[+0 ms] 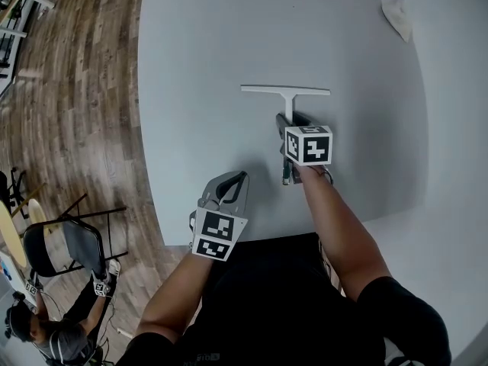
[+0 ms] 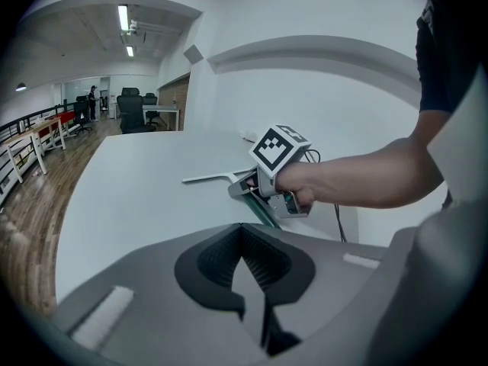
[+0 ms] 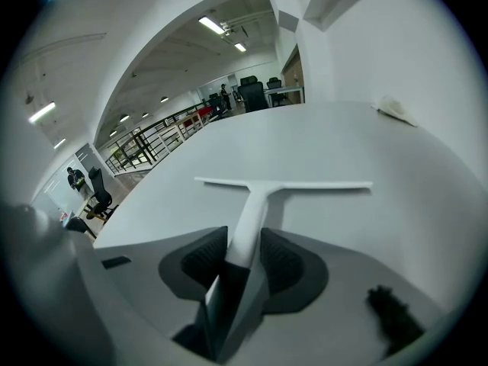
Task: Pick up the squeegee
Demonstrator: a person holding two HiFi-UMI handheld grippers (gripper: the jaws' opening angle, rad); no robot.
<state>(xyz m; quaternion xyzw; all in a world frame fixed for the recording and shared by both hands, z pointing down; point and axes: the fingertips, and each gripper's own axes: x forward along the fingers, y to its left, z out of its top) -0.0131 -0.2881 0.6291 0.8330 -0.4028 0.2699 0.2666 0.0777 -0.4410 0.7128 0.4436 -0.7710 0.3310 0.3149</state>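
Observation:
A white T-shaped squeegee (image 1: 285,91) lies on the pale grey table (image 1: 198,67), its blade crosswise and its handle pointing toward me. My right gripper (image 1: 287,125) is shut on the handle (image 3: 250,223), which runs between the two dark pads; the blade (image 3: 284,184) stretches just ahead of them. I cannot tell whether the blade rests on the table or is just off it. My left gripper (image 1: 231,187) hovers near the table's front edge, to the left of and behind the right one, shut with nothing in it (image 2: 248,269). From its view I see the right gripper (image 2: 268,180) and the squeegee (image 2: 204,178).
A crumpled white cloth (image 1: 397,14) lies at the table's far right corner, also in the right gripper view as the cloth (image 3: 396,107). Left of the table is wooden floor with a black chair (image 1: 65,244) and a person (image 1: 46,334).

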